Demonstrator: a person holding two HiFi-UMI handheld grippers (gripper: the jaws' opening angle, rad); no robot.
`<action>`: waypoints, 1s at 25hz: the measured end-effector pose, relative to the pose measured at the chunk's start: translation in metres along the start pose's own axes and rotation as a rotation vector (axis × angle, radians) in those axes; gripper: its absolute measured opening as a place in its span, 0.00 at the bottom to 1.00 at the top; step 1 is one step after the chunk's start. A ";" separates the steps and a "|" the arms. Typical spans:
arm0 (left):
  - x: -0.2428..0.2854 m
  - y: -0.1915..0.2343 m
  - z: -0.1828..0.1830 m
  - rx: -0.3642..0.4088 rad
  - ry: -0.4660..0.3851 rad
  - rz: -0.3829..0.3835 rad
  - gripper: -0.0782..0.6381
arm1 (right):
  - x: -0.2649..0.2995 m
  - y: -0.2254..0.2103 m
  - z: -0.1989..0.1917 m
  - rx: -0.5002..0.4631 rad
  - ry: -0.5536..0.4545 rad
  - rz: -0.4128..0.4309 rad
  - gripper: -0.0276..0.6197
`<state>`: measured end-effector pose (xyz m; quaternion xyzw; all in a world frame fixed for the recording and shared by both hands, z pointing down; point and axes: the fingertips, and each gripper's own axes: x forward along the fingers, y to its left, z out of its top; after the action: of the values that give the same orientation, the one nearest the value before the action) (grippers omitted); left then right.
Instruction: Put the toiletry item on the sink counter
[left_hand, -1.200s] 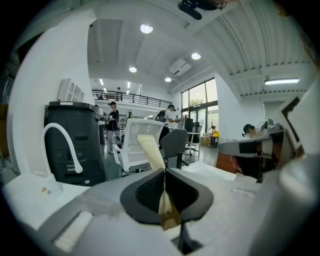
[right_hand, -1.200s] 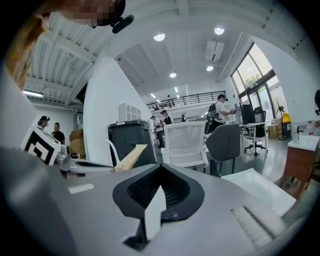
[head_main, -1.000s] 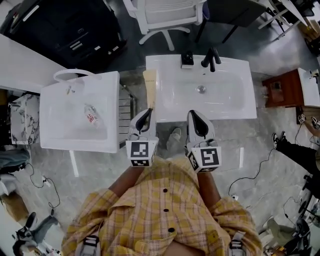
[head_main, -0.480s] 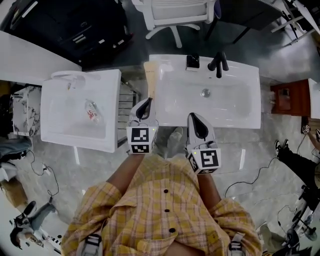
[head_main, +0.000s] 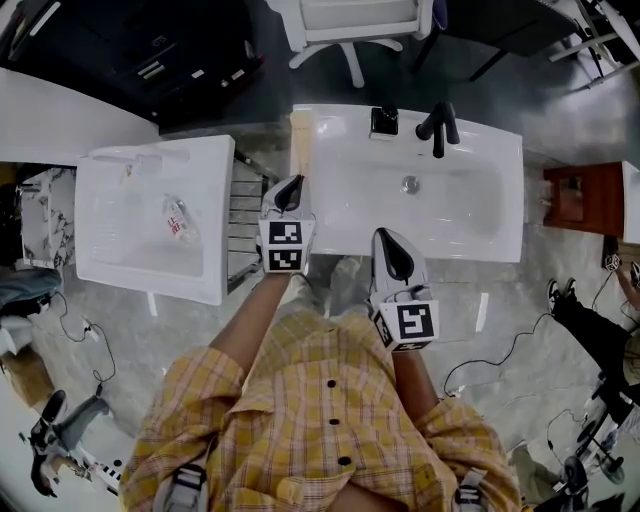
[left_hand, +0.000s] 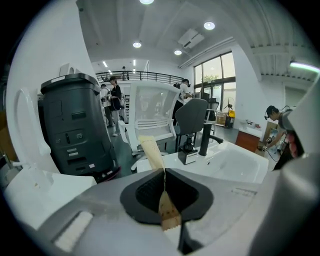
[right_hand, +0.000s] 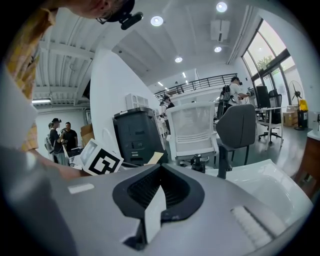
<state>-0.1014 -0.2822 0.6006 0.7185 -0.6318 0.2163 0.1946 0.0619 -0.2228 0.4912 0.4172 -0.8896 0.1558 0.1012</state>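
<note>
The toiletry item is a flat beige tube (head_main: 300, 150). My left gripper (head_main: 289, 192) is shut on its crimped lower end. The tube points away from me along the left rim of the white sink counter (head_main: 480, 232); whether it touches the rim I cannot tell. In the left gripper view the tube (left_hand: 151, 152) sticks up and forward from the closed left gripper (left_hand: 164, 173), with its crimped tail showing behind the pads. My right gripper (head_main: 387, 252) hovers at the counter's near edge, shut with nothing in it, and the right gripper (right_hand: 159, 175) is bare in its own view too.
On the counter's back edge stand a black faucet (head_main: 437, 125) and a small black-and-white holder (head_main: 382, 122). A white tub (head_main: 110, 260) to the left holds a small bottle (head_main: 179, 220). A white office chair (head_main: 350, 25) and a dark cabinet (head_main: 150, 50) stand behind.
My left gripper has moved forward with the tube, so the tube now reaches farther back along the counter's left rim. The right gripper has hardly moved.
</note>
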 end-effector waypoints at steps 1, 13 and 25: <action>0.005 0.001 -0.003 0.001 0.008 -0.001 0.12 | 0.001 -0.001 -0.001 0.001 0.004 0.001 0.04; 0.062 0.010 -0.041 -0.013 0.122 -0.017 0.12 | 0.005 -0.011 -0.018 0.017 0.046 -0.014 0.04; 0.101 0.015 -0.074 -0.027 0.199 -0.019 0.12 | 0.007 -0.022 -0.030 0.022 0.082 -0.029 0.04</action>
<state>-0.1101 -0.3263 0.7188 0.6968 -0.6053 0.2760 0.2683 0.0761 -0.2299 0.5257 0.4242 -0.8769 0.1809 0.1354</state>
